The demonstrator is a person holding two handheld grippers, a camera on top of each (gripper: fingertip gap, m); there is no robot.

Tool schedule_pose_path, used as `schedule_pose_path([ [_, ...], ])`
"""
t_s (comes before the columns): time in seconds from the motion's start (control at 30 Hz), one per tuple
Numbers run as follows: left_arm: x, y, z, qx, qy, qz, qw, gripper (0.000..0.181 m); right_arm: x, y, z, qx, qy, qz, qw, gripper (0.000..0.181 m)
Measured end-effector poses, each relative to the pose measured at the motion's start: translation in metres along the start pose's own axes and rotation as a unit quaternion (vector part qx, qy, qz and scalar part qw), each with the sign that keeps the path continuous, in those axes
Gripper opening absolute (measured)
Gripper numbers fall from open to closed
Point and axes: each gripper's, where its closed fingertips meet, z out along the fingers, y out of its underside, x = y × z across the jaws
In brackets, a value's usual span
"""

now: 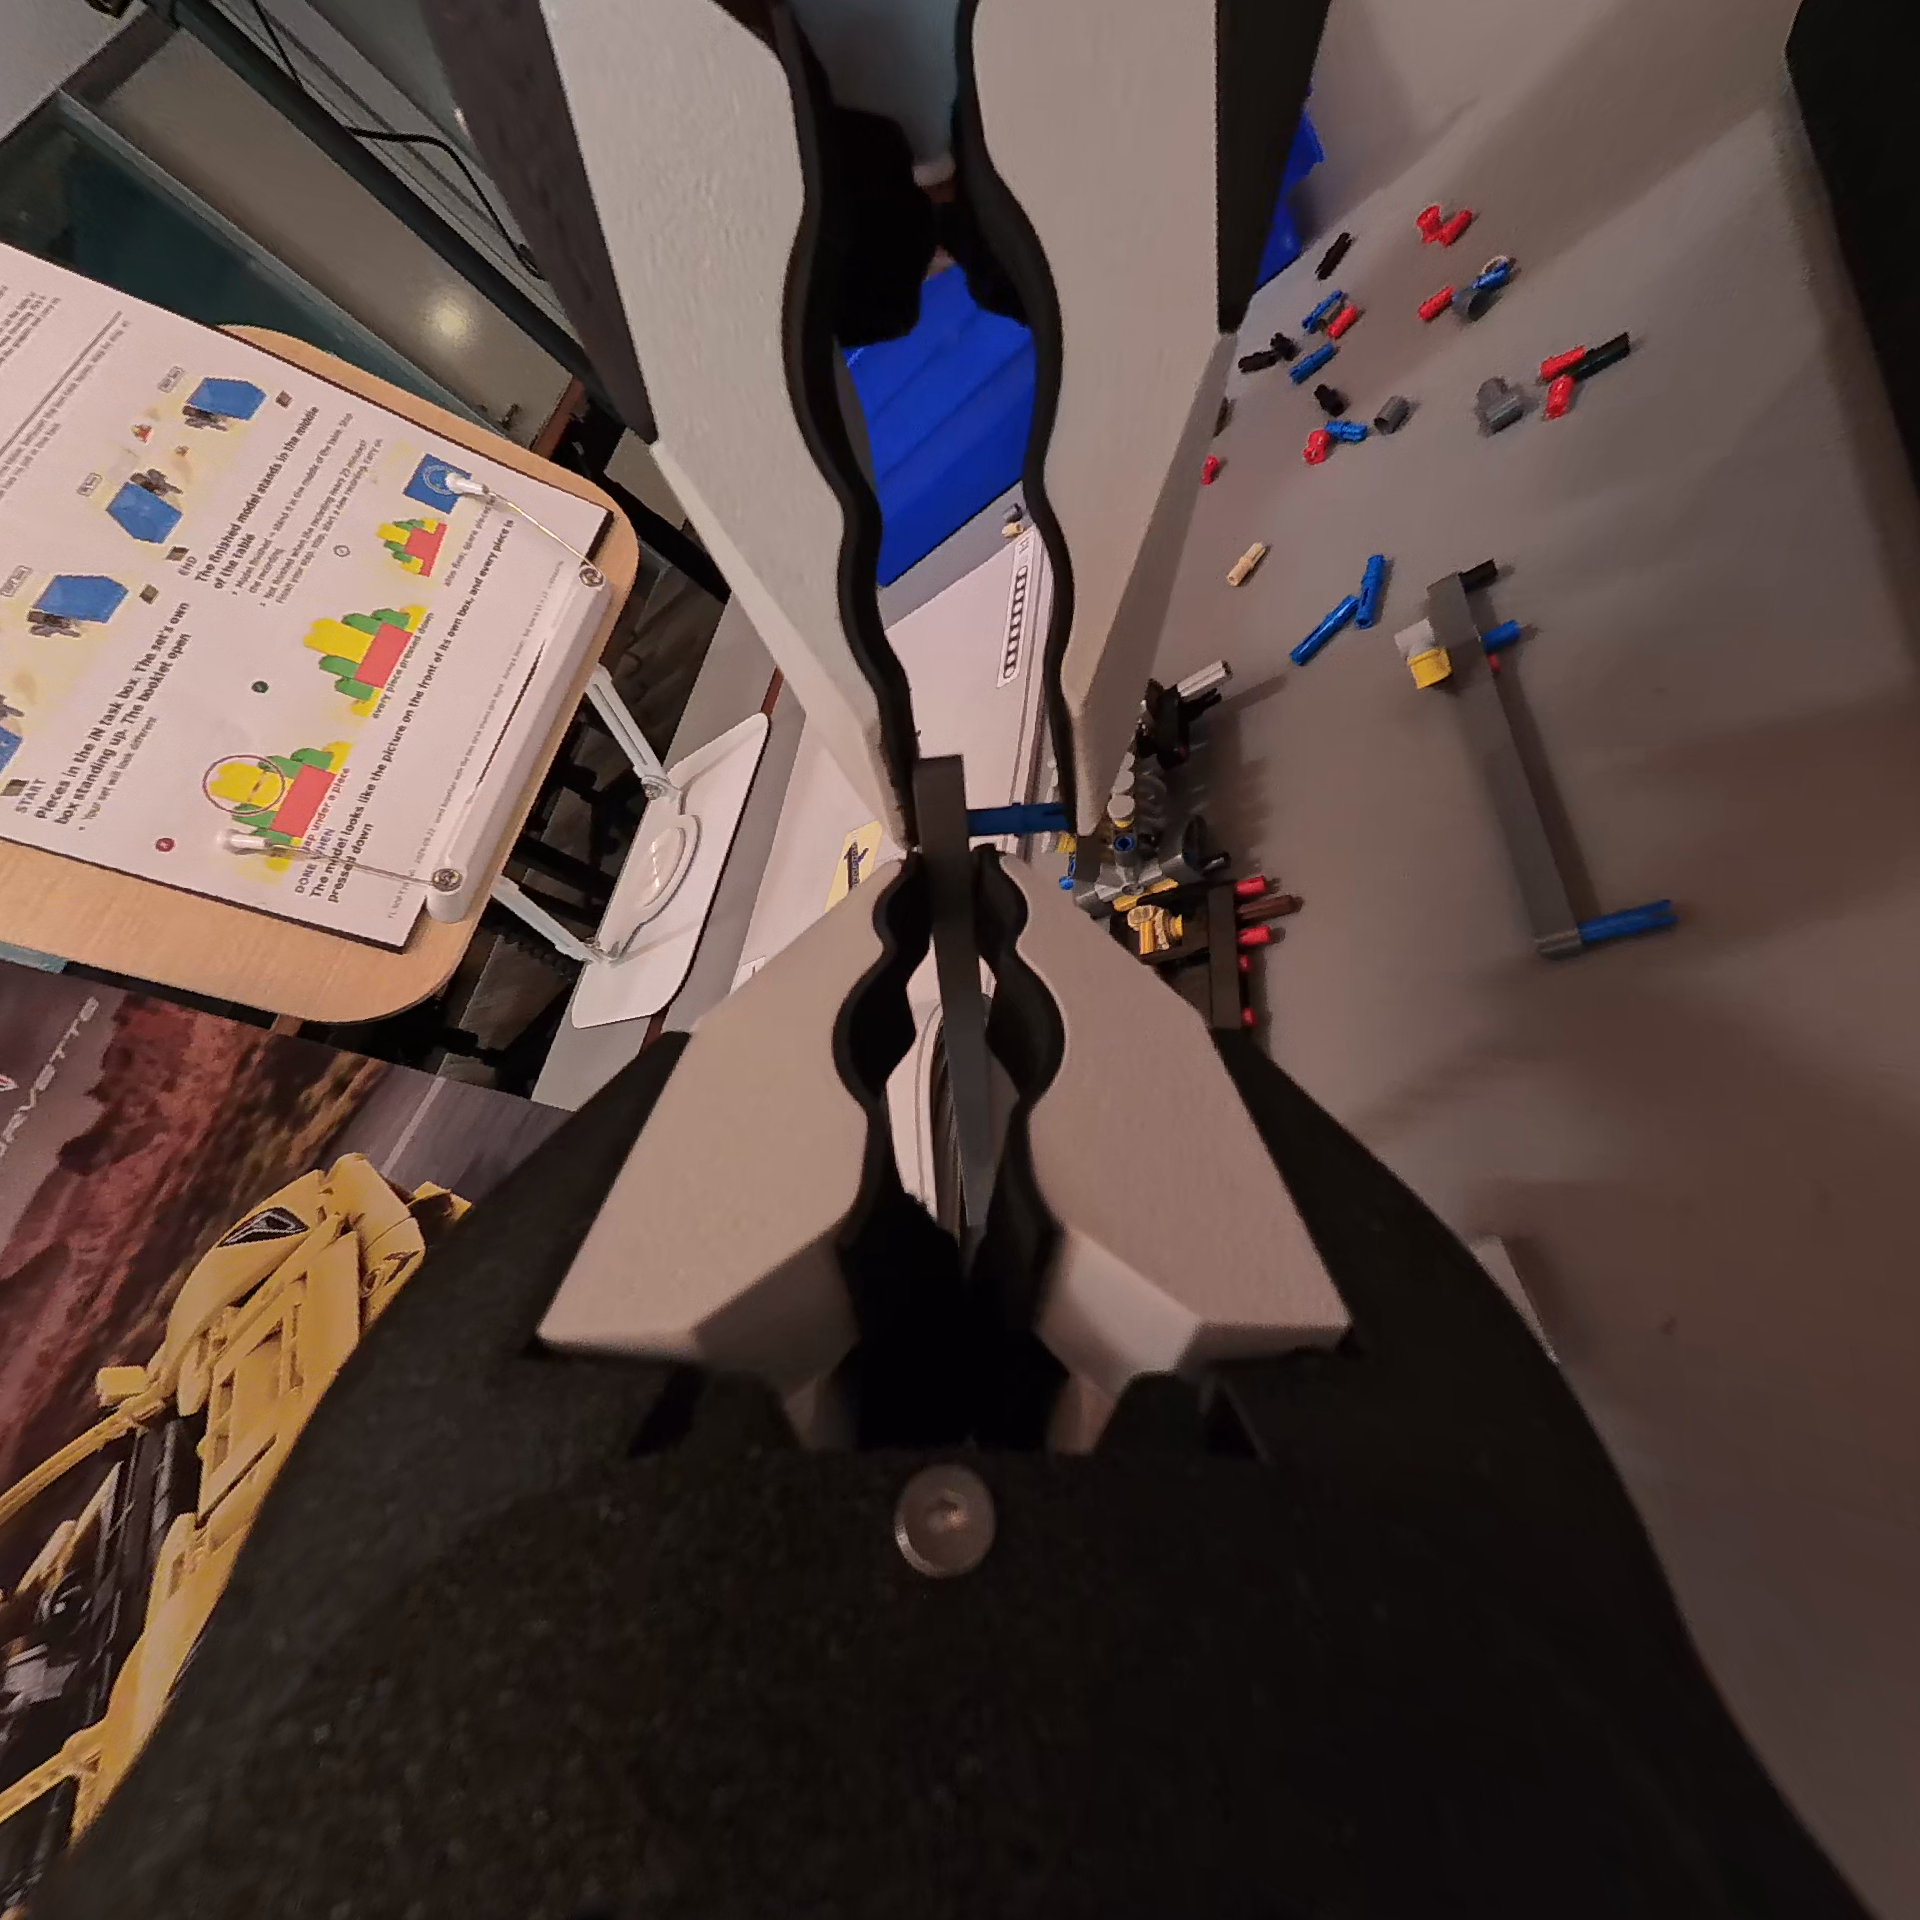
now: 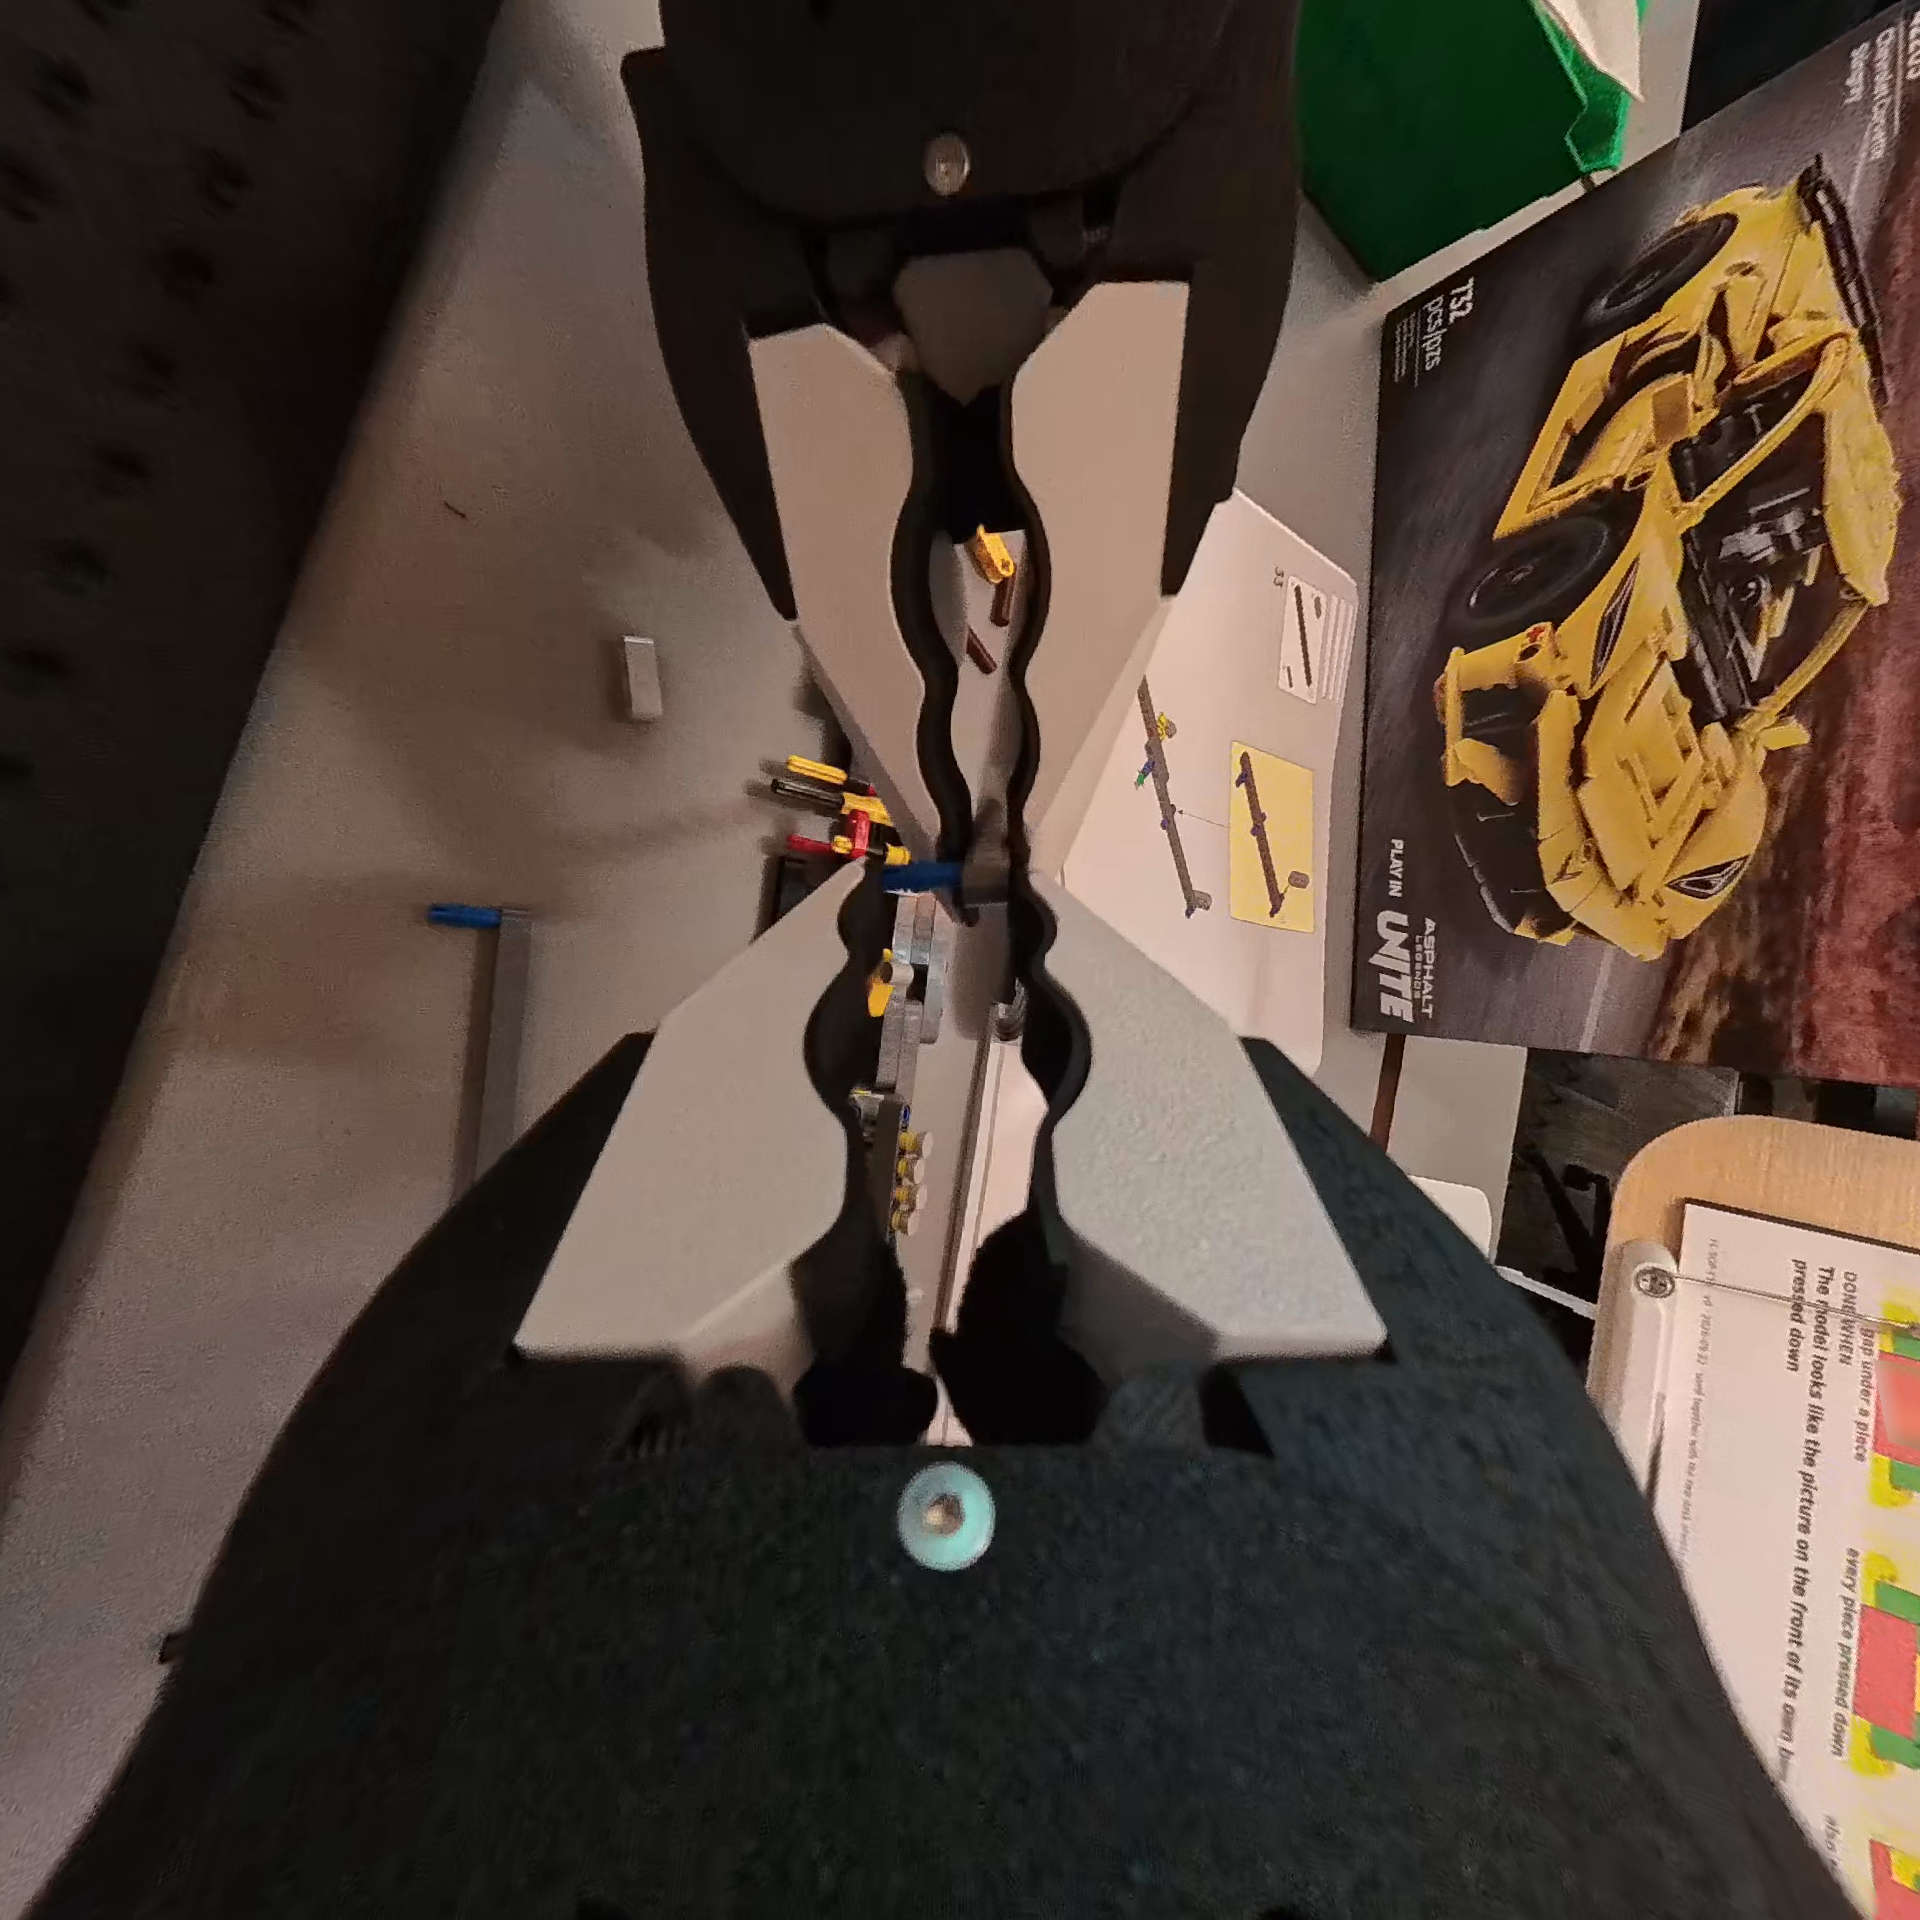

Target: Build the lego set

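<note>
The left gripper (image 1: 951, 862) is clamped on a long dark grey plastic beam (image 1: 961, 997), which runs back between its fingers. A short blue plastic pin (image 1: 1013, 818) sticks out sideways from the beam's far end. The right gripper (image 2: 971, 883) meets the left one tip to tip from the opposite side; its fingers are drawn close together on the same beam end (image 2: 985, 864) beside the blue pin (image 2: 920, 876).

Just beyond the gripper tips, on the grey tabletop (image 1: 1662, 1195), sits a partly built model of grey, black, yellow and red pieces (image 1: 1174, 862). Farther out on the tabletop lies a second long grey beam with blue pins at its ends (image 1: 1512, 769), and past it a scatter of small red, blue, black and grey connector pieces (image 1: 1434, 343).

Along the tabletop's edge stands the set's box with a yellow sports car printed on it (image 2: 1662, 582), with an open white instruction booklet (image 2: 1216, 769) lying next to it. A printed sheet with coloured brick drawings rests on a wooden stand (image 1: 312, 644) beside the box. A blue plastic bin (image 1: 945, 436) shows between the fingers of the right gripper at the far side.
</note>
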Motion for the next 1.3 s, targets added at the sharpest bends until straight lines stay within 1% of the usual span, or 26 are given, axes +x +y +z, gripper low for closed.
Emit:
schedule_pose_path([
  [0.13, -0.005, 0.0, -0.002, 0.005, -0.008, -0.002, 1.0, 0.007, 0.003, -0.002, 0.0, 0.018, 0.016, 0.021, 0.999, 0.023],
  [0.17, -0.006, 0.0, -0.002, 0.004, -0.013, -0.001, 1.0, 0.007, 0.004, -0.001, -0.001, 0.021, 0.017, 0.036, 0.999, 0.025],
  [0.2, -0.007, 0.001, -0.002, 0.002, -0.016, 0.0, 1.0, 0.007, 0.007, -0.001, -0.004, 0.028, 0.022, 0.055, 0.998, 0.031],
  [0.23, -0.009, 0.002, -0.001, 0.0, -0.02, -0.002, 1.0, 0.007, 0.012, -0.004, -0.008, 0.045, 0.03, 0.083, 0.995, 0.034],
  [0.3, -0.014, 0.001, -0.002, 0.006, -0.034, -0.014, 0.999, 0.007, 0.015, -0.011, -0.016, 0.1, 0.021, 0.152, 0.983, 0.033],
  [0.37, -0.021, -0.003, -0.004, 0.015, -0.05, -0.034, 0.998, 0.007, 0.022, -0.011, -0.019, 0.16, 0.026, 0.221, 0.962, 0.035],
  [0.4, -0.023, -0.003, -0.004, 0.017, -0.055, -0.045, 0.997, 0.007, 0.028, -0.012, -0.022, 0.204, 0.034, 0.26, 0.943, 0.035],
  [0.43, -0.025, -0.003, -0.004, 0.02, -0.056, -0.058, 0.997, 0.007, 0.037, -0.01, -0.024, 0.25, 0.046, 0.308, 0.917, 0.033],
  [0.47, -0.029, -0.004, -0.004, 0.023, -0.064, -0.074, 0.995, 0.007, 0.044, -0.008, -0.028, 0.302, 0.05, 0.349, 0.886, 0.033],
  [0.53, -0.037, -0.005, -0.006, 0.034, -0.079, -0.117, 0.989, 0.007, 0.054, -0.001, -0.038, 0.404, 0.063, 0.42, 0.81, 0.034],
  [0.57, -0.043, -0.005, -0.007, 0.042, -0.088, -0.146, 0.985, 0.007, 0.058, 0.008, -0.04, 0.429, 0.077, 0.446, 0.781, 0.034],
  [0.6, -0.049, -0.005, -0.008, 0.051, -0.099, -0.179, 0.978, 0.007, 0.059, 0.013, -0.041, 0.438, 0.085, 0.458, 0.769, 0.035],
  [0.7, -0.06, -0.013, -0.013, 0.109, -0.097, -0.285, 0.947, 0.007, 0.056, 0.016, -0.034, 0.406, 0.081, 0.449, 0.792, 0.028],
  [0.73, -0.062, -0.016, -0.015, 0.132, -0.09, -0.319, 0.934, 0.007, 0.052, 0.012, -0.026, 0.4, 0.064, 0.447, 0.798, 0.03],
  [0.8, -0.064, -0.025, -0.02, 0.187, -0.064, -0.376, 0.905, 0.007, 0.042, 0.001, -0.01, 0.39, 0.02, 0.454, 0.801, 0.037],
  [0.87, -0.065, -0.035, -0.026, 0.241, -0.029, -0.424, 0.873, 0.007, 0.037, -0.004, 0.002, 0.373, 0.021, 0.448, 0.812, 0.038],
  [0.9, -0.067, -0.037, -0.028, 0.261, -0.018, -0.447, 0.856, 0.007, 0.034, -0.006, 0.007, 0.366, 0.021, 0.44, 0.82, 0.036],
  [0.93, -0.069, -0.037, -0.03, 0.275, -0.009, -0.468, 0.84, 0.006, 0.032, -0.008, 0.009, 0.364, 0.017, 0.432, 0.825, 0.027],
  [1.0, -0.074, -0.034, -0.032, 0.295, 0.006, -0.504, 0.812, 0.007, 0.029, -0.011, 0.008, 0.367, 0.009, 0.425, 0.827, 0.01],
  [1.07, -0.076, -0.03, -0.033, 0.305, 0.031, -0.538, 0.785, 0.006, 0.03, -0.008, 0.001, 0.378, 0.004, 0.43, 0.82, 0.008],
  [1.1, -0.076, -0.03, -0.033, 0.311, 0.044, -0.55, 0.774, 0.007, 0.032, -0.007, -0.004, 0.388, -0.005, 0.44, 0.81, 0.008],
  [1.13, -0.076, -0.031, -0.033, 0.315, 0.061, -0.56, 0.764, 0.006, 0.033, -0.005, -0.009, 0.398, -0.017, 0.45, 0.799, 0.007],
  [1.2, -0.073, -0.03, -0.032, 0.311, 0.084, -0.57, 0.756, 0.007, 0.035, -0.001, -0.018, 0.412, -0.031, 0.467, 0.782, 0.007],
  [1.23, -0.071, -0.032, -0.032, 0.311, 0.098, -0.568, 0.756, 0.007, 0.034, -0.001, -0.02, 0.416, -0.041, 0.469, 0.778, 0.007],
  [1.3, -0.067, -0.033, -0.031, 0.303, 0.11, -0.557, 0.765, 0.007, 0.03, 0.0, -0.021, 0.411, -0.061, 0.477, 0.774, 0.007],
])
